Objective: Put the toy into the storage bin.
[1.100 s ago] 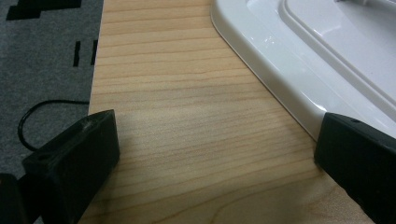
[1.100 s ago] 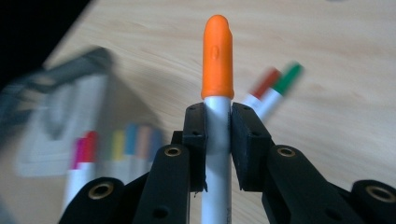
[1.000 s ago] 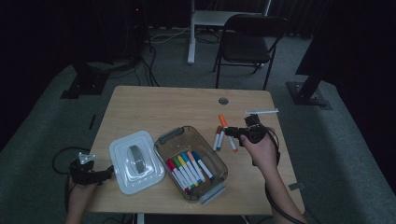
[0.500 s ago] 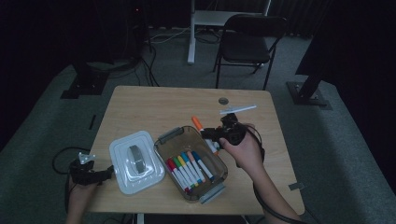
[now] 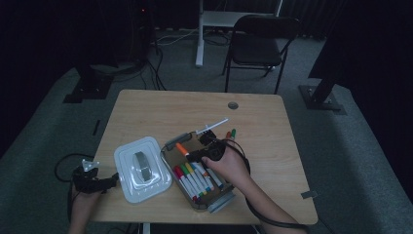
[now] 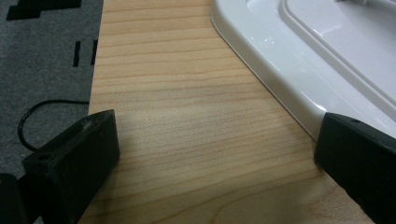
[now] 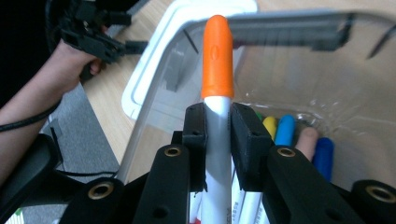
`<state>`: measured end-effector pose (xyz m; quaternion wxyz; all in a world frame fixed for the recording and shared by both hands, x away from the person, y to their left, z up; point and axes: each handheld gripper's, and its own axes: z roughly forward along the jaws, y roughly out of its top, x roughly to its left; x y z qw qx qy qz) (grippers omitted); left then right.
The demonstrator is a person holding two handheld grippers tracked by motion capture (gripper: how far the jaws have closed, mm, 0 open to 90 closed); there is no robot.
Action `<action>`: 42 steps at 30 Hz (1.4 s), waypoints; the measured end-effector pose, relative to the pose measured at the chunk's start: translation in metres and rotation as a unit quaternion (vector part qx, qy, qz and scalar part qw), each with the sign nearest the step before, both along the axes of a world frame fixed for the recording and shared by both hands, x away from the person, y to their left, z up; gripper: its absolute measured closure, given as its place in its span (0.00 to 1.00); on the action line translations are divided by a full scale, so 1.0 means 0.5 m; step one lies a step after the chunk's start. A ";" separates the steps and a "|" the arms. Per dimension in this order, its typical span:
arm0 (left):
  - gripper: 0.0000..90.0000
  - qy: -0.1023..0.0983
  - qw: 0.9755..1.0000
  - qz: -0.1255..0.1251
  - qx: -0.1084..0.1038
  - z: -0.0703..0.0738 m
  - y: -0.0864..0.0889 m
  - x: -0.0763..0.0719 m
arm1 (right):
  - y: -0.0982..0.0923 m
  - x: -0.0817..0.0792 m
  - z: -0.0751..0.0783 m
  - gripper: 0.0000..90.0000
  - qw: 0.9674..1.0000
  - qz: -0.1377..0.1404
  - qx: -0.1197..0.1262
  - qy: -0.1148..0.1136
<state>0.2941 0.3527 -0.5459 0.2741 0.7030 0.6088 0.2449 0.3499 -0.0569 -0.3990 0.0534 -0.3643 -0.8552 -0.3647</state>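
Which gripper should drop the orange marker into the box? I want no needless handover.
Right. The right gripper already clamps the orange marker above the clear box; the left gripper sits open beside the white lid.

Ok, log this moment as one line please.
right gripper: shut on orange-capped marker | position: above clear bin of markers | left gripper: jaws open, over table beside white lid

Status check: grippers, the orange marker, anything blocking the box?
Right gripper shut on orange marker, over clear box. Left gripper open beside white lid. Nothing blocking.
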 end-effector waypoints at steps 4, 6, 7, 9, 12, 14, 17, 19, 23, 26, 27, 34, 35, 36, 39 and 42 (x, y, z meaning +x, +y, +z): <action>0.01 -0.001 1.000 0.000 0.000 0.000 0.000 0.000 | 0.028 0.004 -0.038 0.85 0.999 0.012 -0.024 0.024; 0.01 -0.001 1.000 0.000 0.000 0.000 0.000 0.000 | 0.039 0.006 -0.052 0.85 0.999 0.013 -0.025 0.035; 0.01 0.000 1.000 0.000 0.000 0.000 0.000 0.000 | 0.044 0.007 -0.057 0.85 0.999 0.015 -0.027 0.041; 0.01 0.000 1.000 0.000 0.000 0.000 0.000 0.000 | 0.055 0.008 -0.066 0.85 0.998 0.017 -0.032 0.043; 0.01 -0.001 1.000 0.000 0.000 0.000 0.000 0.000 | 0.066 0.007 -0.074 0.85 0.998 0.021 -0.040 0.048; 0.01 0.000 1.000 0.000 0.001 0.000 0.000 0.000 | 0.074 0.008 -0.082 0.85 0.997 0.026 -0.049 0.054; 0.01 0.000 1.000 -0.001 0.001 0.000 0.000 0.000 | 0.088 0.006 -0.101 0.85 0.995 0.032 -0.065 0.068; 0.01 0.000 1.000 0.000 0.001 0.000 0.000 0.000 | 0.094 0.006 -0.108 0.85 0.994 0.039 -0.074 0.072; 0.01 0.000 1.000 0.000 0.000 0.000 0.000 0.000 | 0.100 0.006 -0.118 0.85 0.992 0.045 -0.086 0.076; 0.01 0.000 1.000 0.000 0.000 0.000 0.000 0.000 | 0.107 0.005 -0.130 0.85 0.990 0.053 -0.106 0.082; 0.01 0.000 1.000 0.000 0.000 0.000 0.000 0.000 | 0.109 0.004 -0.131 0.85 0.989 0.053 -0.108 0.083; 0.01 0.000 1.000 0.000 0.000 0.000 0.000 0.000 | 0.114 0.001 -0.141 0.83 0.986 0.065 -0.123 0.097; 0.01 0.000 1.000 0.000 0.000 0.000 0.000 0.000 | 0.115 0.000 -0.143 0.82 0.985 0.067 -0.127 0.097; 0.01 0.000 1.000 0.000 0.000 0.000 0.000 0.000 | 0.116 -0.001 -0.144 0.82 0.984 0.069 -0.130 0.098; 0.01 0.000 1.000 0.000 0.000 0.000 0.000 0.000 | 0.112 -0.005 -0.140 0.80 0.986 0.070 -0.126 0.089; 0.01 0.000 1.000 0.000 0.000 0.000 0.000 0.000 | 0.102 -0.010 -0.128 0.79 0.988 0.068 -0.122 0.067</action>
